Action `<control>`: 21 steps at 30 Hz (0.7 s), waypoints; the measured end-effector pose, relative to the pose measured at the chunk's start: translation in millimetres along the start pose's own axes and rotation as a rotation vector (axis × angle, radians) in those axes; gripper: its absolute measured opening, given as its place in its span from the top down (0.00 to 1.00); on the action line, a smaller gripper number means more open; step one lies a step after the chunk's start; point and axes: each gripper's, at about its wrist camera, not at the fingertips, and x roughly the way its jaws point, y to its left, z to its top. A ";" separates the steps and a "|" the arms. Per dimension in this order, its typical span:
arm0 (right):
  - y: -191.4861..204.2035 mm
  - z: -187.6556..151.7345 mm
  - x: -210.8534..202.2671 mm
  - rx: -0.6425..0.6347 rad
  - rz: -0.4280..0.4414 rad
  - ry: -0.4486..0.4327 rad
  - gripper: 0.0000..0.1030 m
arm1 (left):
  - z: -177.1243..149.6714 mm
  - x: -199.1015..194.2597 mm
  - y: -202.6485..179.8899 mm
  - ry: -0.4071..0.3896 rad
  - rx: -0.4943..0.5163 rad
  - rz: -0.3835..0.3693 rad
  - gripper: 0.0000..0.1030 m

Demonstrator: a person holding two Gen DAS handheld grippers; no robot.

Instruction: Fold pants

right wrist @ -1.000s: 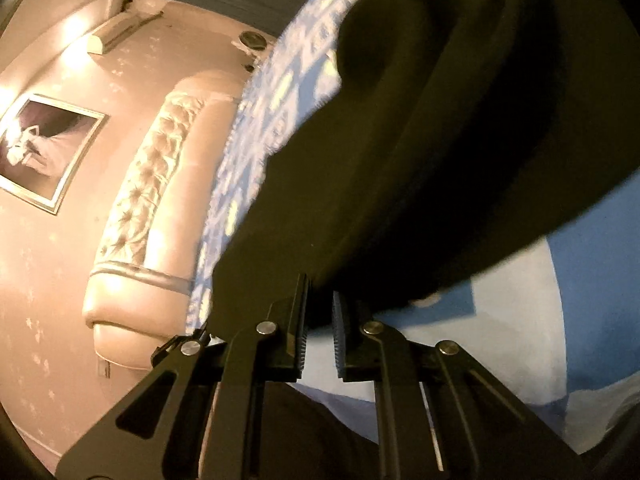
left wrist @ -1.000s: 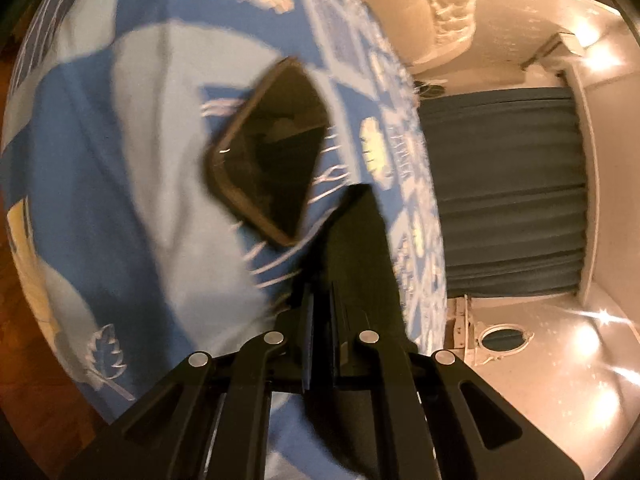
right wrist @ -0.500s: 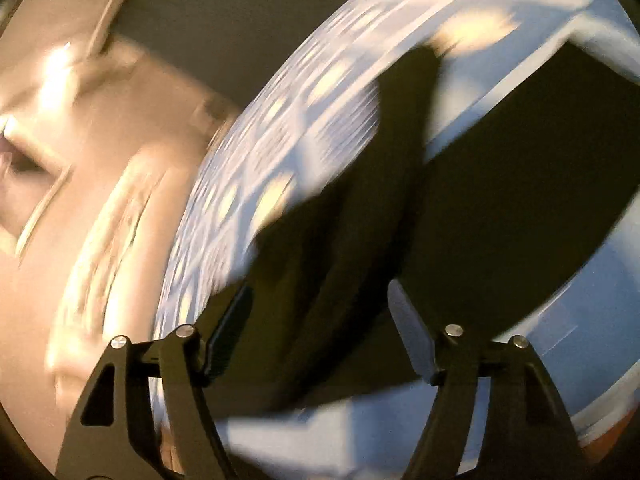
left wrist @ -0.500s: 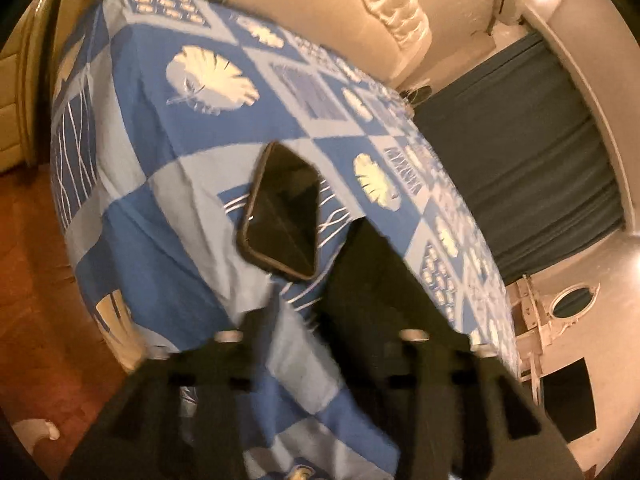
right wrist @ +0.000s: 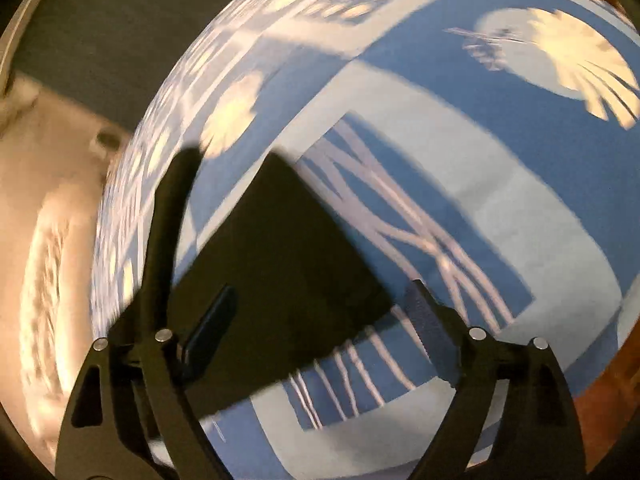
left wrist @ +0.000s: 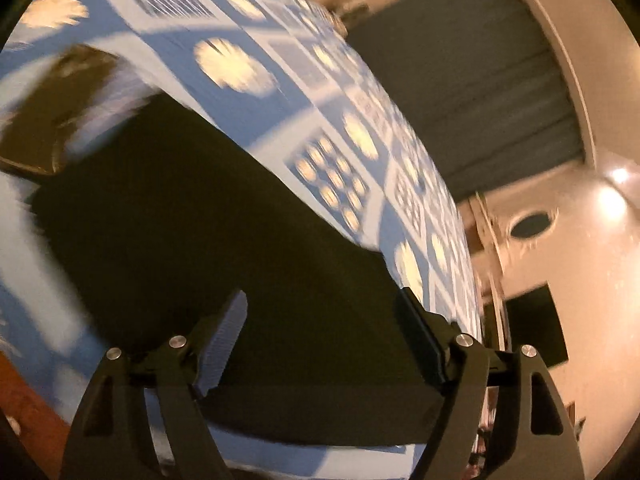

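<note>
Setting: bedroom w/ dark curtain (left wrist: pixel 472 80) and pale walls; blue patterned bedspread (left wrist: pixel 240 12) is carrying everything.
Left wrist view – pants: black pants (left wrist: pixel 208 248) are lying flat on the bedspread, reaching from its near edge toward the far side.
Left wrist view – gripper: left gripper (left wrist: pixel 320 344) is hanging over the near end of the pants, jaws apart, having just been opening; cloth is showing between them but the pads aren't pressing on it.
Left wrist view – other: dark flat item, prob. a tablet (left wrist: pixel 52 108), is sitting just beside the pants' far-left corner; blurred.
Right wrist view – pants: a squared corner of the pants (right wrist: pixel 280 264) is lying on the bedspread (right wrist: pixel 460 168), w/ a thin black strip running off beside it; can't tell what part that is.
Right wrist view – gripper: right gripper (right wrist: pixel 320 312) is hovering over that corner, jaws apart, nothing clamped.
Step (judgement): a fold looks laid; next is prob. regripping for another.
How to do it well: pinch both layers at matching corners, lift evenly, keep edges aligned, avoid dragging cloth onto the tablet.
</note>
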 end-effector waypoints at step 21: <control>159.8 21.8 -13.9 -0.311 0.030 -0.144 0.23 | -82.5 107.0 -76.0 0.216 0.338 0.038 0.20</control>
